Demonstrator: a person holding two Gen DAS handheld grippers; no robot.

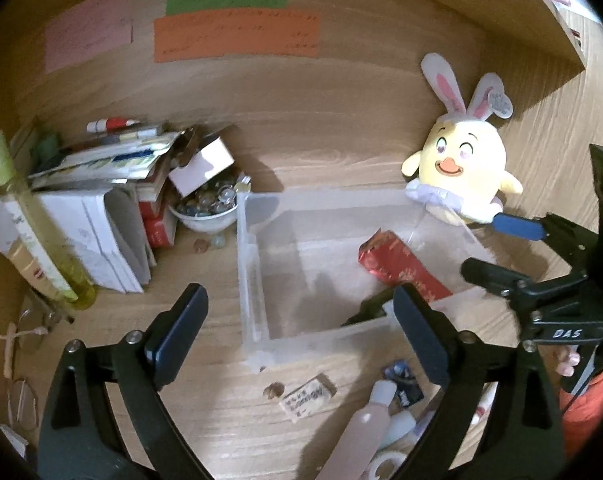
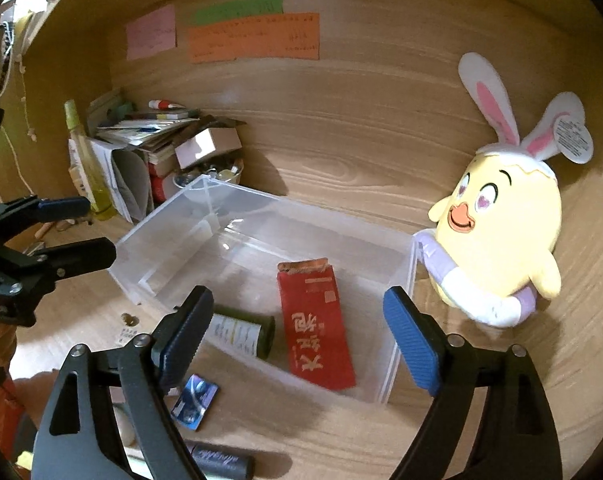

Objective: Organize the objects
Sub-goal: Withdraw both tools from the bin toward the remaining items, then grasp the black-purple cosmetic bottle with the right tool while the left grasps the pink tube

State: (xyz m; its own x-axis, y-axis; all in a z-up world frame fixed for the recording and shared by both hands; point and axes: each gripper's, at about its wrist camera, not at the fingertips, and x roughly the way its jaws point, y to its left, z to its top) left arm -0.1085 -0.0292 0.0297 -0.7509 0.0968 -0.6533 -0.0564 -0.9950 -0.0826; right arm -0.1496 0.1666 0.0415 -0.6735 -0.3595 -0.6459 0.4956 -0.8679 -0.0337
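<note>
A clear plastic box (image 1: 249, 264) (image 2: 161, 216) stands on the wooden desk. Inside lie a red packet (image 2: 317, 328) (image 1: 401, 266) and a dark green bottle with a white label (image 2: 243, 334). My left gripper (image 1: 301, 328) is open and empty above the box's near wall. My right gripper (image 2: 301, 332) is open and empty over the box's near side; it also shows in the left wrist view (image 1: 505, 252), as the left one does in the right wrist view (image 2: 89, 226). A yellow chick plush with bunny ears (image 2: 501, 236) (image 1: 461, 168) leans beside the box.
Stacked books and papers (image 1: 97, 208), a yellow-green bottle (image 1: 33, 220) and a bowl of glass beads (image 1: 207, 204) crowd the left. In front of the box lie a small blue card (image 2: 195, 400), a pink tube (image 1: 365, 428), a paper tag (image 1: 307, 398) and a dark tube (image 2: 221, 460).
</note>
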